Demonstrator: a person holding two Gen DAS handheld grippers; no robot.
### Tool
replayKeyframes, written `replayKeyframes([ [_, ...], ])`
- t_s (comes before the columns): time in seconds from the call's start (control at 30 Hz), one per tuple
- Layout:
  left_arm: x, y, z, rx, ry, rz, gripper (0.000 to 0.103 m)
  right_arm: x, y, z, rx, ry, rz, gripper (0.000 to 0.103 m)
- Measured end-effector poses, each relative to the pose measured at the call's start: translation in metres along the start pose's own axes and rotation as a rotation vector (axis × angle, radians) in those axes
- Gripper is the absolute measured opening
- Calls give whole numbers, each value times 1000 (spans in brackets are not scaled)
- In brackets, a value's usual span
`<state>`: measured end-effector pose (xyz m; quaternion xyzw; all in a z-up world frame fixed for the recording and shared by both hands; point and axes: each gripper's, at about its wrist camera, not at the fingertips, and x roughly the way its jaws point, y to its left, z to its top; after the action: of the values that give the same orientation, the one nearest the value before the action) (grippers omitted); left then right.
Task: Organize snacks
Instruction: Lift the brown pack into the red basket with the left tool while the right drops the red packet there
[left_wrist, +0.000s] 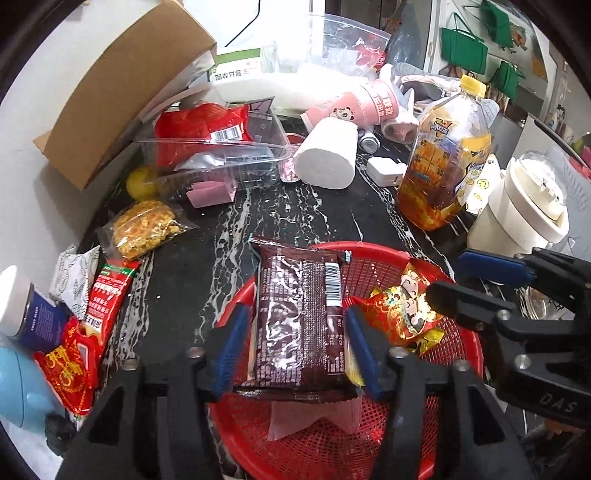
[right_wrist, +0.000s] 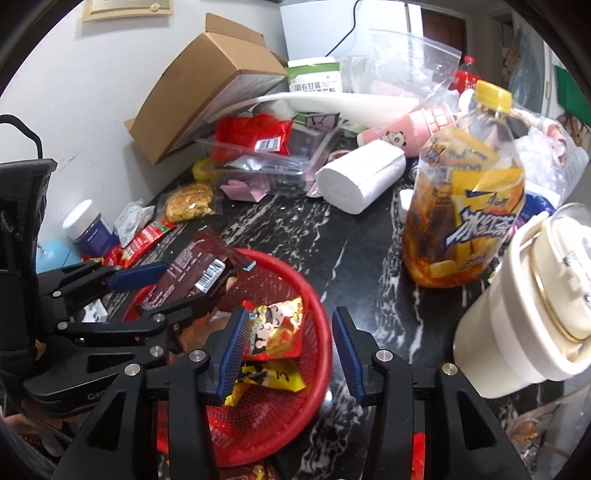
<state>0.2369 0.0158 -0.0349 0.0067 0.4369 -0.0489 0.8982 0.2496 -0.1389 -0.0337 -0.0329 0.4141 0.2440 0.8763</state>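
My left gripper (left_wrist: 295, 343) is shut on a dark brown snack packet (left_wrist: 299, 314) and holds it over the red mesh basket (left_wrist: 388, 258). The packet also shows in the right wrist view (right_wrist: 192, 273), tilted over the basket's left rim. In the basket (right_wrist: 317, 314) lie a red-and-gold cartoon snack bag (right_wrist: 277, 328) and a yellow packet (right_wrist: 273, 376). My right gripper (right_wrist: 288, 354) is open and empty over the basket's right side; it shows at the right in the left wrist view (left_wrist: 443, 277).
On the black marble table (right_wrist: 354, 258) stand an iced-tea bottle (right_wrist: 461, 206), a white cup (right_wrist: 528, 314) and a toilet roll (right_wrist: 358, 181). Loose snacks lie left: yellow crisp bag (left_wrist: 144, 229), red sachets (left_wrist: 92, 325). A clear tray (left_wrist: 221, 155) and cardboard box (left_wrist: 122, 85) stand behind.
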Motion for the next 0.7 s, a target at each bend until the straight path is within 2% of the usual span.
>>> replayKeyframes([
  [0.03, -3, 0, 0, -2, -8, 3, 64, -3, 0, 0, 0, -3, -1, 46],
  [0.3, -31, 0, 4, -12, -58, 20, 64, -30, 5, 3, -4, -40, -11, 46],
  [0.7, -99, -8, 2, -3, -165, 33, 64, -85, 23, 0, -22, -109, -20, 46],
])
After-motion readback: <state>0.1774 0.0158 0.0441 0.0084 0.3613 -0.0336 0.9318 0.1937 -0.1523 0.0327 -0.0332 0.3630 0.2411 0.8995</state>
